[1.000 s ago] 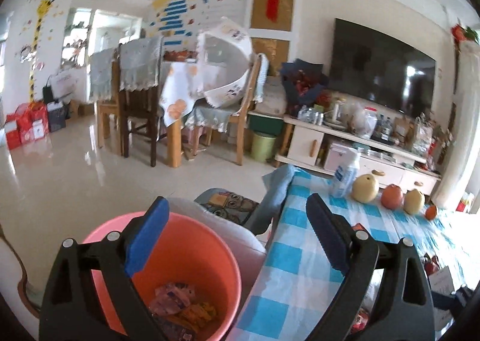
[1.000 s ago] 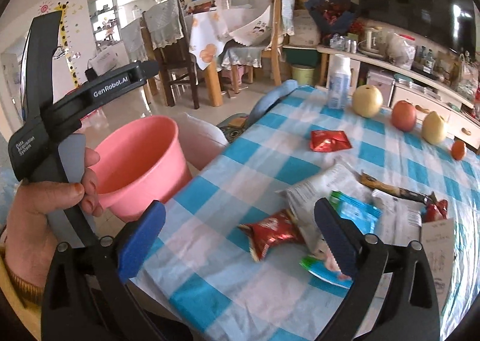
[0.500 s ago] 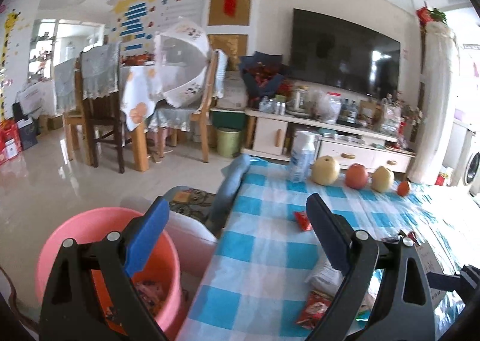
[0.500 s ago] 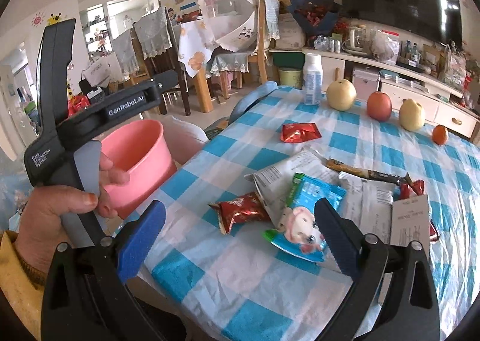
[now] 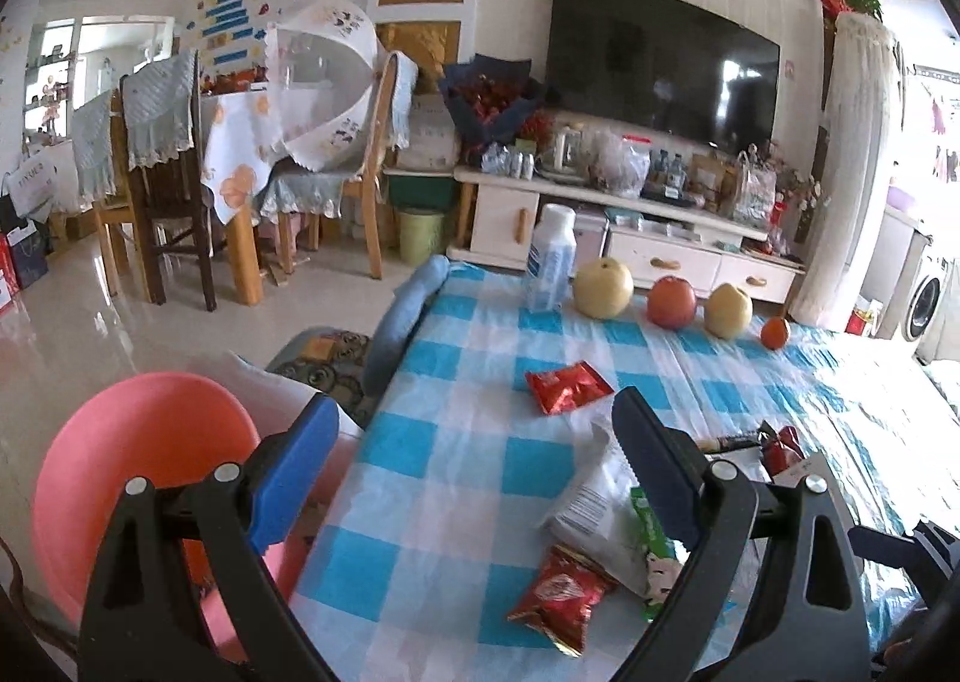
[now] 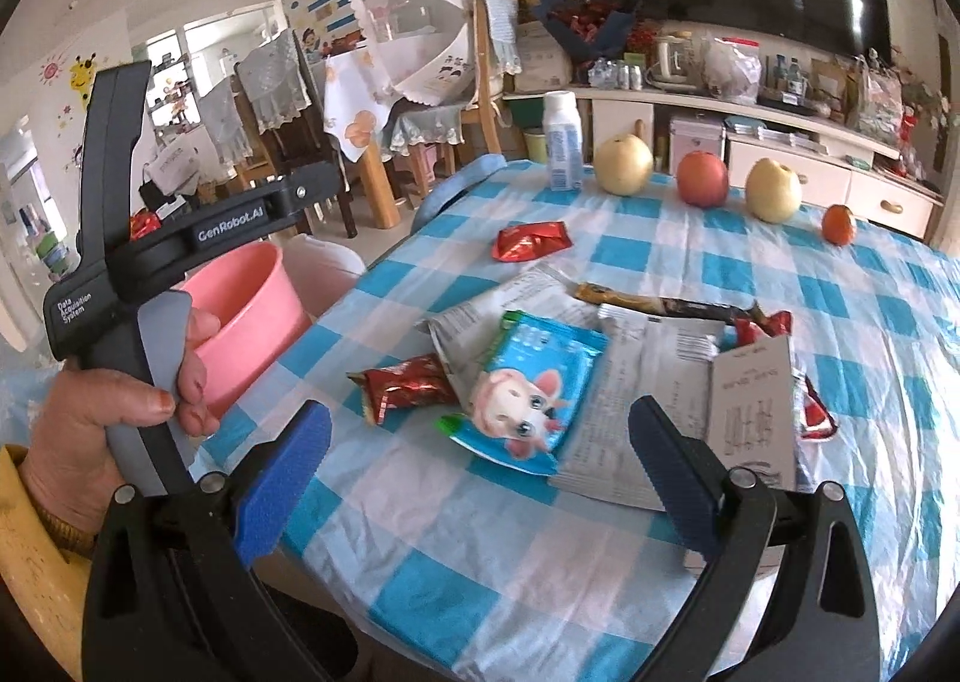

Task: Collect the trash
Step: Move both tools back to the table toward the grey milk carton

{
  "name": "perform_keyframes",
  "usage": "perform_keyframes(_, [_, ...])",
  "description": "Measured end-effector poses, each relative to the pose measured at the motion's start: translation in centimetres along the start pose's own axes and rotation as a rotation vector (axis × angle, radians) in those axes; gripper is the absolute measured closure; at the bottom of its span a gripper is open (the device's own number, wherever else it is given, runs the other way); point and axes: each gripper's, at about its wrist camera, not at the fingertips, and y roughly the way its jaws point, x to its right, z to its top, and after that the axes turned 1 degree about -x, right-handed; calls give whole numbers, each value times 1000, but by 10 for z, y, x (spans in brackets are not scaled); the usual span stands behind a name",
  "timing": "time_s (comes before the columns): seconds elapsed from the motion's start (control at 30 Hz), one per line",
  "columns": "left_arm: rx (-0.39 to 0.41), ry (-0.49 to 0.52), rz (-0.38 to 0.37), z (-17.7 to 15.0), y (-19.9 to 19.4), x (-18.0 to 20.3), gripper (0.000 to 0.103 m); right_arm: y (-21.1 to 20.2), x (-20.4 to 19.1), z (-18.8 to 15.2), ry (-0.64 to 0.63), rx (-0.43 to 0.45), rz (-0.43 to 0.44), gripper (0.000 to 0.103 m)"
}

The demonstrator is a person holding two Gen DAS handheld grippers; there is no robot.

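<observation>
Both the left gripper [image 5: 468, 466] and the right gripper [image 6: 480, 454] are hovering with jaws wide apart, nothing between them, probably readying for a pickup. The wrappers are lying in a loose heap at frame centre of the right view: a red wrapper [image 6: 405, 387] touching a blue pouch [image 6: 531, 382]. The pink bucket [image 6: 249, 301] is sitting at left, just beside the table [image 6: 540, 574], likely for short drops.
</observation>
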Motion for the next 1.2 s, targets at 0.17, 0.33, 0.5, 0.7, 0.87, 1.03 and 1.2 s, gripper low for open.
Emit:
perform_keyframes(0.17, [-60,24,-12,-2,8,16,10,-6,21,-4,21,-13,3,5])
perform_keyframes(0.33, [-104,48,-52,-7,16,38,10,-10,44,-7,50,-36,-4,5])
perform_keyframes(0.5, [-155,67,-94,-8,31,60,10,-15,69,-6,64,-33,-52,5])
perform_keyframes(0.7, [-255,17,-132,-1,70,75,10,-10,114,-2,125,-59,-78,5])
perform_keyframes(0.87, [-360,-41,-143,19,125,85,10,-6,148,-1,203,-76,-56,5])
perform_keyframes(1.03, [-446,-133,-124,33,182,87,10,-3,165,5,245,-79,-23,5])
perform_keyframes(1.2, [-522,-120,-7,38,229,90,10,2,171,8,253,-92,12,5])
